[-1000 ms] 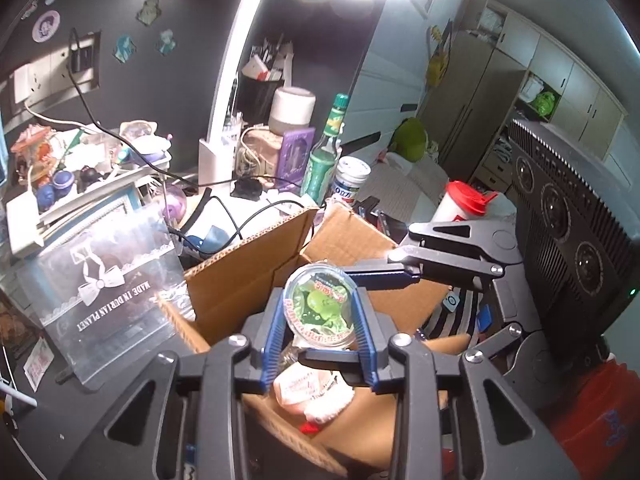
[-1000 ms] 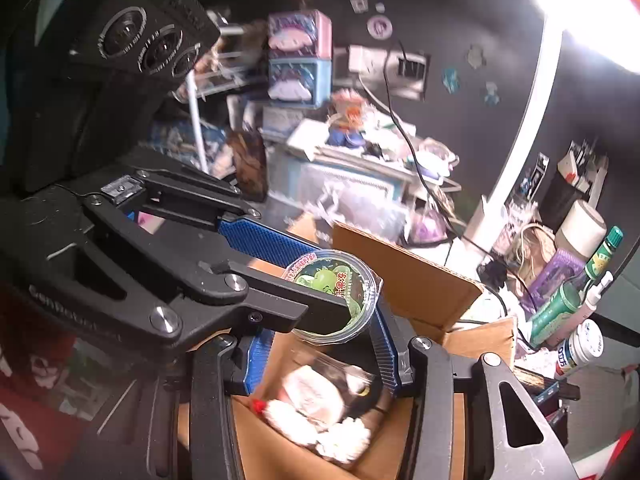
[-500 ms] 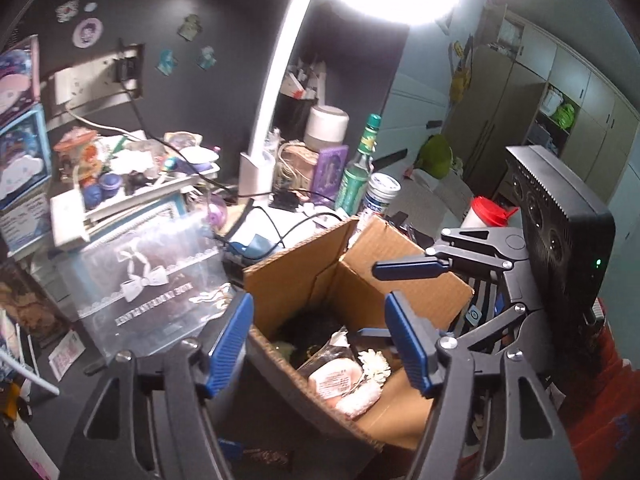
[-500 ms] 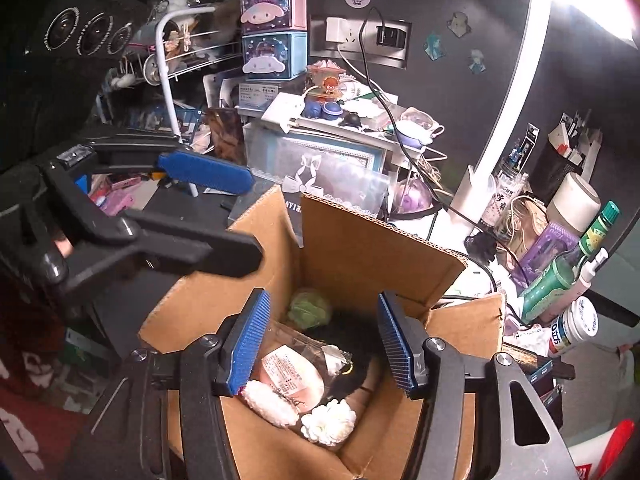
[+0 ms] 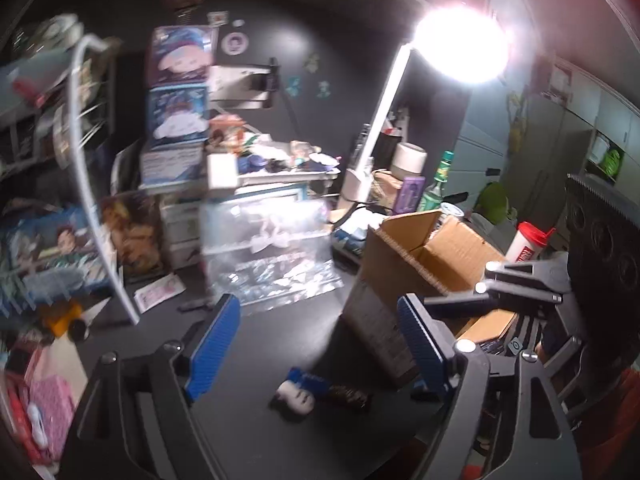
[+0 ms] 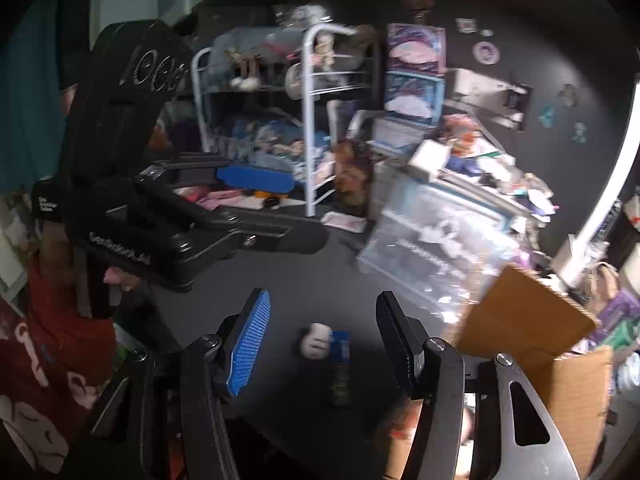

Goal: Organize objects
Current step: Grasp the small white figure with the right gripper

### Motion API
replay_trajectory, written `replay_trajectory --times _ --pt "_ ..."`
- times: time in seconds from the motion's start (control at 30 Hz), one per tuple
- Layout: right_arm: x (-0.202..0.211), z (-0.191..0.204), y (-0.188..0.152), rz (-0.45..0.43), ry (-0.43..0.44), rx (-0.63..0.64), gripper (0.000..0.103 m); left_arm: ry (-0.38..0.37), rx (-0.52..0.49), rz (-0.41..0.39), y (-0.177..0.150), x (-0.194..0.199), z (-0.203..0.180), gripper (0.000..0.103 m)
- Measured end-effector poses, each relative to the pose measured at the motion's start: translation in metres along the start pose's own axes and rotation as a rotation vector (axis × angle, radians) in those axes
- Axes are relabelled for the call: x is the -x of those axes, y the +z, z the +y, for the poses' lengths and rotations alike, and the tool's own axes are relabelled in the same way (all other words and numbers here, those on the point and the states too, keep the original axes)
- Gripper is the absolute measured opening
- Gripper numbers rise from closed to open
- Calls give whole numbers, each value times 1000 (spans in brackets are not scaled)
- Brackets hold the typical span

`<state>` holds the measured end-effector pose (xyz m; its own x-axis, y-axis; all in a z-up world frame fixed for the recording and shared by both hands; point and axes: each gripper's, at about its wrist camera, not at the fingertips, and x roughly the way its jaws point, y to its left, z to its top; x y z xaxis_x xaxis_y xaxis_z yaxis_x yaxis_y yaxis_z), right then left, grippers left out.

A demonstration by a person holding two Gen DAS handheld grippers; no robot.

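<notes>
The green cup is gone from both hand-held grippers, left (image 5: 320, 344) and right (image 6: 322, 346); both are wide open, aimed at the little toy (image 6: 326, 346) on the tabletop (image 6: 280, 280) beside the box (image 6: 528, 320)

- Dark charcoal wall (image 5: 340, 52) w/ small stickers.
- Bright white lamp (image 5: 460, 50) on a slanted white pole, glare strong.
- White metal wire rack (image 6: 308, 120), cluttered shelves.
- Pale grey-green cupboards (image 5: 560, 136) far right.
- Black matte desktop (image 5: 272, 344) in front.
</notes>
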<state>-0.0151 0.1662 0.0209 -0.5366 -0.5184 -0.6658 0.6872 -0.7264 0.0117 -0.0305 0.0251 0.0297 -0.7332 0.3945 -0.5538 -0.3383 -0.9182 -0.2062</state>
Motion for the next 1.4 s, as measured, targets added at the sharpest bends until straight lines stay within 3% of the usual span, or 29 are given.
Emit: replay_trajectory --times 0.27,0.53,0.6,0.93,1.17,1.3,1.4 --pt "-79 22 -34 116 86 -101 52 51 103 25 -59 10 52 78" --pt "-146 -7 -60 199 -46 -136 51 57 186 72 -101 4 81 78" --pt "-152 -11 -61 202 -35 -147 46 64 193 77 -104 4 84 78" --pt "-162 -3 -60 231 -11 -99 41 60 209 99 -108 -2 90 78" --pt "-159 -5 -67 240 -24 -93 26 52 190 142 -107 -11 78 78" --pt "-145 0 -62 198 -4 -64 24 36 181 164 -104 -17 67 78" --pt "-123 10 -51 142 23 -30 24 -18 165 165 -95 -18 55 78"
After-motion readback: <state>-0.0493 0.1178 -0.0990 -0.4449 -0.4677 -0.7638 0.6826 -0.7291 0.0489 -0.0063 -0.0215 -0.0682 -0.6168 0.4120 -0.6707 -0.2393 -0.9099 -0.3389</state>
